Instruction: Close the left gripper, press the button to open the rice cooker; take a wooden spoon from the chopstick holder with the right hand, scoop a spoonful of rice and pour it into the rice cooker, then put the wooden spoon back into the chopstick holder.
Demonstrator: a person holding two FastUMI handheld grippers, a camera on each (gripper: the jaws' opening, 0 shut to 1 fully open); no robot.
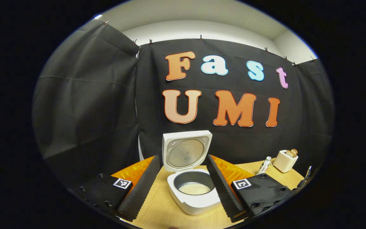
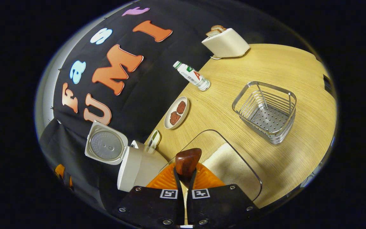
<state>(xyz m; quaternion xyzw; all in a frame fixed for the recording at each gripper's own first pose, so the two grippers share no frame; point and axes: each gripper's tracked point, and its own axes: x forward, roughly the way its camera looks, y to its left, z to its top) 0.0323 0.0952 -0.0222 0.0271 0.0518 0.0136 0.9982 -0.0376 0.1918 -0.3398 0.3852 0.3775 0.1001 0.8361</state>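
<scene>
The white rice cooker (image 1: 191, 197) stands with its lid (image 1: 186, 151) raised, and a layer of rice (image 1: 194, 188) lies in the grey pot. My left gripper (image 1: 183, 157) is open, its fingers spread to either side of the cooker without touching it. My right gripper (image 2: 184, 179) is shut on the wooden spoon (image 2: 187, 160), whose dark bowl points forward over the near rim of a clear rice container (image 2: 233, 165). The metal wire chopstick holder (image 2: 267, 111) stands to the right. The cooker (image 2: 132, 162) lies to the left of the right gripper.
A white toaster (image 2: 226, 43) with bread, a small bottle (image 2: 192, 76) and a plate (image 2: 176, 113) of brown pieces line the table's back edge. A small dish (image 2: 154, 138) sits beside the cooker. Toaster (image 1: 284, 160) and bottle (image 1: 264, 165) stand right of the cooker.
</scene>
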